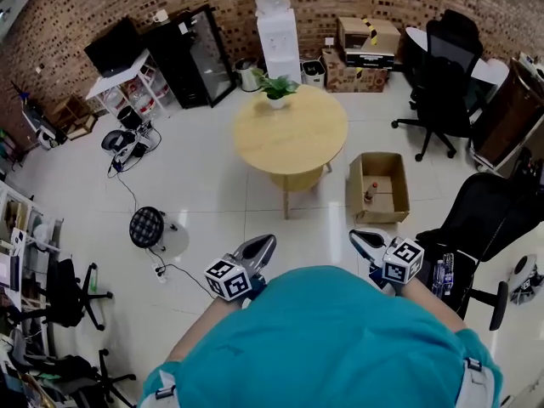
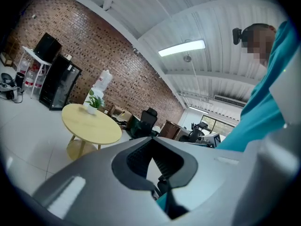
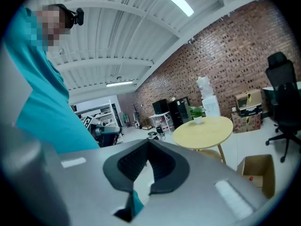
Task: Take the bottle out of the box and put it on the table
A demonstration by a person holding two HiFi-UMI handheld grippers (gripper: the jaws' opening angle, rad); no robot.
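An open cardboard box point(image 1: 393, 201) stands on the floor to the right of the round wooden table point(image 1: 289, 130). A small bottle point(image 1: 371, 192) with a red cap stands upright inside it. In the right gripper view the box point(image 3: 257, 169) is at the lower right with the red cap point(image 3: 250, 178) just showing, and the table point(image 3: 203, 126) is beyond it. My left gripper point(image 1: 262, 243) and right gripper point(image 1: 361, 238) are held close to my body, well short of the box, both shut and empty. The left gripper point(image 2: 151, 141) points level past the table point(image 2: 89, 123). The right gripper point(image 3: 148, 145) is also level.
A potted plant point(image 1: 276, 87) sits at the table's far edge. Black office chairs point(image 1: 446, 83) stand to the right, one point(image 1: 484, 228) just beside the box. A round fan point(image 1: 149, 226) and cables lie on the floor at the left. A water dispenser point(image 1: 278, 36) stands by the brick wall.
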